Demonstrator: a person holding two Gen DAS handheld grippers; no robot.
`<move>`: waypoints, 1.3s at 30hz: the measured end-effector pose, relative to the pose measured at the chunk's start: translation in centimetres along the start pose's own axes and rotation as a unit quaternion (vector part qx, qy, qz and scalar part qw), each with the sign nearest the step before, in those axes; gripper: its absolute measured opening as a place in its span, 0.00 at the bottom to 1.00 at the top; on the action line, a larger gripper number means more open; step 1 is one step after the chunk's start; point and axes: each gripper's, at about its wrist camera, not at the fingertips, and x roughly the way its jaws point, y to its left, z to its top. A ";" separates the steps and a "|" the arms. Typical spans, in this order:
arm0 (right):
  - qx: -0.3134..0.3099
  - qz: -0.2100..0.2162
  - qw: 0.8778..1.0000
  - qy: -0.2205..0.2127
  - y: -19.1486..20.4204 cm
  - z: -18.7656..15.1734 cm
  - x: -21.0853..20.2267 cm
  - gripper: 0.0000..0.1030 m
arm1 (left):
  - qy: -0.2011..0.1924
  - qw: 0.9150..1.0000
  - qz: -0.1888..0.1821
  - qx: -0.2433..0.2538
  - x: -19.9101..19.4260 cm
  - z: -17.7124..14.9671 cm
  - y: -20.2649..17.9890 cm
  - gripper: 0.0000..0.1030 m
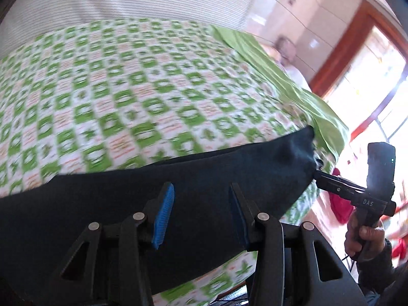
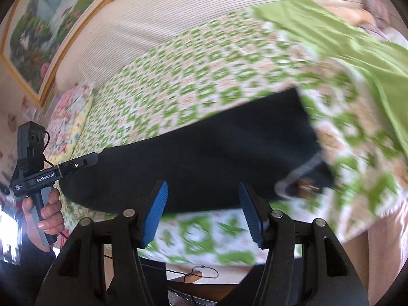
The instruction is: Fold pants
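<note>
Dark navy pants [image 1: 193,178] lie folded lengthwise along the near edge of a bed with a green and white checked cover [image 1: 122,89]. In the left wrist view my left gripper [image 1: 201,201] is open just above the pants. My right gripper [image 1: 317,172] shows at the right, its tip at the pants' end; its jaws are hidden there. In the right wrist view the pants [image 2: 204,153] stretch across, waistband with a label [image 2: 303,181] at the right. My right gripper [image 2: 204,204] is open over their near edge. My left gripper [image 2: 95,159] touches the left end.
A plain green sheet [image 1: 293,84] lies bunched on the far right of the bed. A striped headboard [image 2: 153,20] and a framed picture [image 2: 51,25] stand behind. A floral pillow [image 2: 68,122] lies at the bed's left. A person [image 1: 288,51] sits beyond the bed. Cables [image 2: 201,272] lie on the floor.
</note>
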 end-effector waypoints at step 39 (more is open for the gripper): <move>0.154 0.038 0.986 -0.053 -10.2 -2.1 -1.7 0.38 | 0.211 0.941 -0.136 0.228 19.5 8.1 -14.2 0.46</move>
